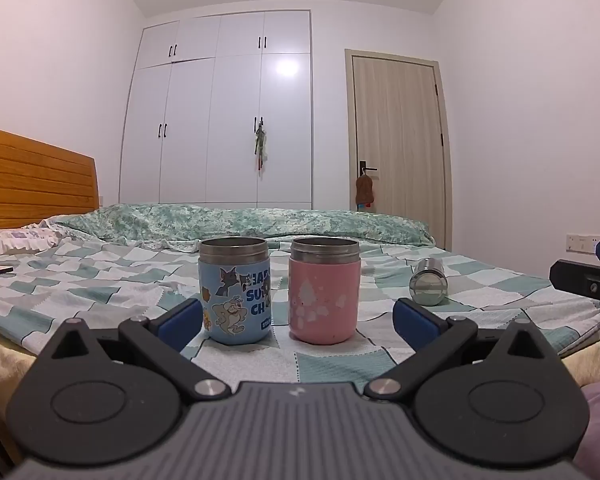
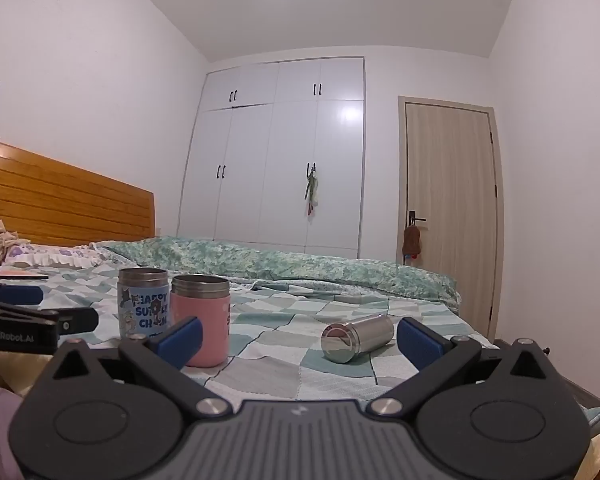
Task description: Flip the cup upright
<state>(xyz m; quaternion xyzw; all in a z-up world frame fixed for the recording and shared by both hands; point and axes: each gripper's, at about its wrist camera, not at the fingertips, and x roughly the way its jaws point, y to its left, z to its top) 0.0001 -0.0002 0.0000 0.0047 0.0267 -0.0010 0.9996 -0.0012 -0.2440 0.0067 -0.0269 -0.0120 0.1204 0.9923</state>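
- Left gripper (image 1: 298, 320): jaws spread wide, nothing between them; blue pads (image 1: 180, 322) sit low over the near edge of the bed (image 1: 100, 280).
- Straight ahead of the left gripper, two cups stand upright, mouths up: a blue cartoon cup (image 1: 235, 290) on the left, a pink cup (image 1: 324, 290) on the right. They are just beside each other with a narrow gap showing, both resting on the checked bedsheet (image 1: 332, 364).
- Right gripper (image 2: 298, 342): jaws also released, wide apart, empty. Its left pad overlaps the pink cup (image 2: 200, 316) in the right wrist view; whether it touches the cup cannot be told.
- Steel cup (image 2: 357, 338): lying on its side on the bedsheet (image 2: 260, 376), between the right gripper's pads in view, closer to the right pad, one round end turned toward the camera. In the left wrist view the steel cup (image 1: 428, 282) lies well right of the pink cup, apart from it.
- Blue cartoon cup (image 2: 143, 304) sits just left of and behind the pink cup in the right wrist view.
- Left gripper (image 2: 40, 318) shows at the left edge of the right wrist view.
- Beyond the cups: rumpled green quilt (image 1: 240, 222) across the bed, wooden headboard (image 1: 36, 176) at left.
- Far wall: white wardrobe (image 1: 220, 108), wooden door (image 1: 398, 140) to its right.
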